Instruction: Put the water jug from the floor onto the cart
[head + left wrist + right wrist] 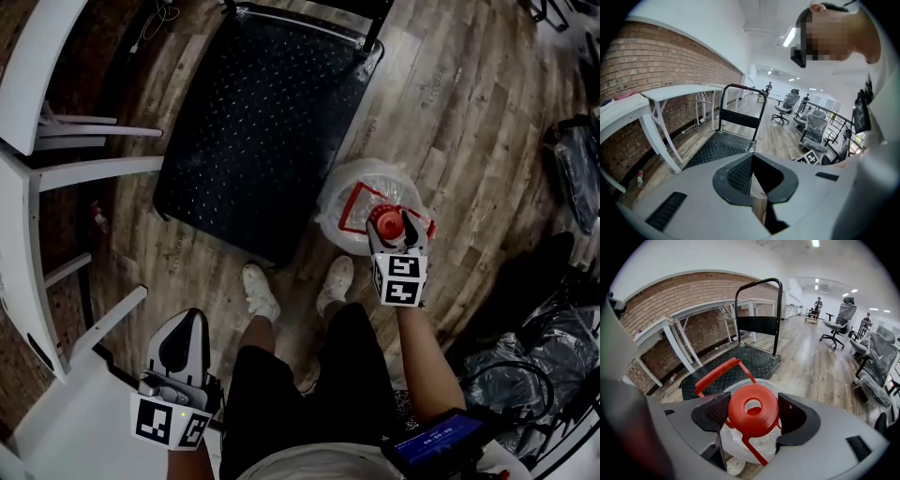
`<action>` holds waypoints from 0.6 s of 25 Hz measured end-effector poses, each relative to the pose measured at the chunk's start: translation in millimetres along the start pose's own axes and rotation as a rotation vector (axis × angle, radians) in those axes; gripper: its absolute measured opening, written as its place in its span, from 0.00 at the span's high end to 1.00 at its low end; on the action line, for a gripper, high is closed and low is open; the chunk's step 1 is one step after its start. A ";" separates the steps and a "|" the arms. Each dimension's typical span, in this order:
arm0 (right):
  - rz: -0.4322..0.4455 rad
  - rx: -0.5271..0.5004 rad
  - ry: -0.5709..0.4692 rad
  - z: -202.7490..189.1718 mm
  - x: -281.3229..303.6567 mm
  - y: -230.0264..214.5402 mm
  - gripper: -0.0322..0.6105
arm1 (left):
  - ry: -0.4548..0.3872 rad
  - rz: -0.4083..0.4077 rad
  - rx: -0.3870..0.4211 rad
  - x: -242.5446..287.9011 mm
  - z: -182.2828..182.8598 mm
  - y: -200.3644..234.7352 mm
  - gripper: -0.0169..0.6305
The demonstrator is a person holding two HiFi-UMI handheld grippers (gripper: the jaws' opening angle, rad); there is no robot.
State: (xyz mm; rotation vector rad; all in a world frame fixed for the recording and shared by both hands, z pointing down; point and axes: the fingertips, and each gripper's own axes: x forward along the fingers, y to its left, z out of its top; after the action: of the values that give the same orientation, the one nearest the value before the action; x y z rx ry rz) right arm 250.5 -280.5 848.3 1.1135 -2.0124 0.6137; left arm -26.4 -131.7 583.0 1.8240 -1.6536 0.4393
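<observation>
The clear water jug (361,183) stands on the wood floor just right of the black cart (253,122), by its near corner. It has a red cap (384,220) and a red carry handle (719,372). My right gripper (388,227) is directly over the jug's top. Its jaws stand open on either side of the red cap (753,408), and the pads look just clear of it. My left gripper (192,319) hangs low at the left, away from the jug. It is shut and empty, and in the left gripper view (751,159) it points toward the cart (719,145).
White tables (19,187) line the brick wall left of the cart. The cart's upright push handle (759,284) is at its far end. The person's shoes (261,291) are close to the jug. Black bags (572,169) lie to the right. Office chairs (836,324) stand farther off.
</observation>
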 end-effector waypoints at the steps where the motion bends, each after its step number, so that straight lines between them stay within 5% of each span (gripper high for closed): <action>1: -0.011 -0.005 -0.002 0.2 0.1 -1.1 0.46 | 0.000 -0.001 0.001 -0.4 0.1 -0.3 0.97; 15: -0.073 0.046 -0.022 18.6 -57.2 -8.2 0.47 | -0.073 -0.016 0.010 -15.3 31.8 1.3 0.97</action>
State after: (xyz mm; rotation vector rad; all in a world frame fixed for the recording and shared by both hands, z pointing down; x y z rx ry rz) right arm 270.4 -268.9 792.2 1.2204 -1.9762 0.6147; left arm -35.3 -140.6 550.0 1.8793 -1.6866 0.3784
